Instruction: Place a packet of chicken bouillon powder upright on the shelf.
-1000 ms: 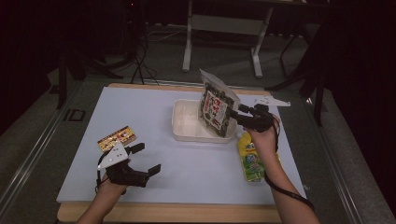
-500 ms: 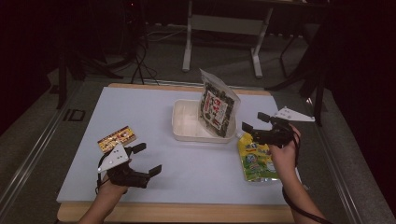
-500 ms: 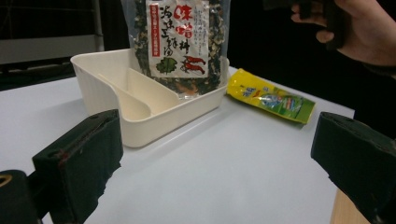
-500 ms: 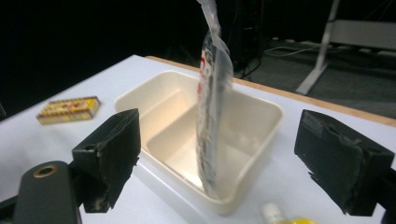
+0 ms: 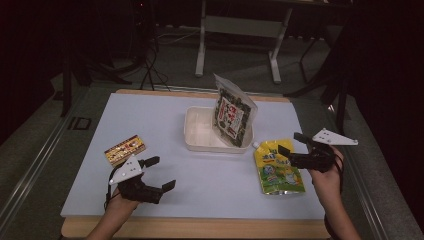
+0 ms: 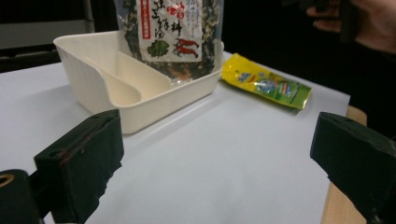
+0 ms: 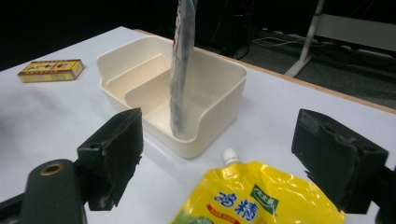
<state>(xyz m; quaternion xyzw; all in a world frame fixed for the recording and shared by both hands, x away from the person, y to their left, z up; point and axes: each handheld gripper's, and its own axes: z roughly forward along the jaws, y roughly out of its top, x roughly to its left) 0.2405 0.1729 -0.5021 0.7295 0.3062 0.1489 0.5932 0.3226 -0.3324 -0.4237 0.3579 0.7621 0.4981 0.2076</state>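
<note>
A cream plastic tray (image 5: 197,131) with an inner divider sits near the middle of the white table (image 5: 75,165). A dark snack bag (image 5: 232,116) printed with red chillies stands upright in the tray's right-hand part, leaning against the wall on that side; in the right gripper view the bag (image 7: 182,65) shows edge-on, its bottom down inside the tray (image 7: 219,100).

Just to the right of the tray and toward the person, a yellow spouted drink pouch (image 5: 277,167) lies flat on the table, its white cap (image 7: 229,156) pointing at the tray and apart from it. The right tongs (image 5: 294,149) hover over the pouch's right side, held by the right hand (image 5: 325,172); their jaws stand wide apart with nothing between them, and in the right gripper view the pouch (image 7: 261,200) lies below and between them.

On the left, a small yellow and red box (image 5: 125,149) lies flat on the table, well apart from the tray. The left tongs (image 5: 161,172) sit near the front edge just in front of that box, held by the left hand (image 5: 120,200), jaws spread and empty. The left gripper view looks across bare table toward the tray (image 6: 140,100), the bag (image 6: 170,35) and the pouch (image 6: 266,81).
</note>
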